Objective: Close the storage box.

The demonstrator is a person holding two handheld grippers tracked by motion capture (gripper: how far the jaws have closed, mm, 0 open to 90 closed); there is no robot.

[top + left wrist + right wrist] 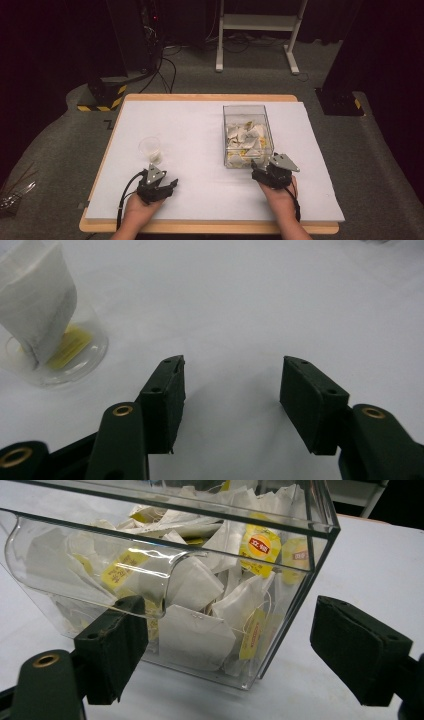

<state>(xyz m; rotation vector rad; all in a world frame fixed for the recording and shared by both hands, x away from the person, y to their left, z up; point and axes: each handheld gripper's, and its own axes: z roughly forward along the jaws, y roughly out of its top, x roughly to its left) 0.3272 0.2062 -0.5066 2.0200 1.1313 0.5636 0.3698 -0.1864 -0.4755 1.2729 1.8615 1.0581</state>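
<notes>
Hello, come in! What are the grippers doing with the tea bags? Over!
Left hand-held gripper open beside cup. Right hand-held gripper open at tea bag box, holding nothing. Nothing in the way.

Wide bare white sheet (pixel 200 125) is lying open between the plastic cup (pixel 150 148) at left and the clear box (pixel 247 135) at right. The box's near wall is blocking the right gripper (pixel 261 172) straight ahead; the cup is sitting just beyond the left gripper (pixel 167 186).
</notes>
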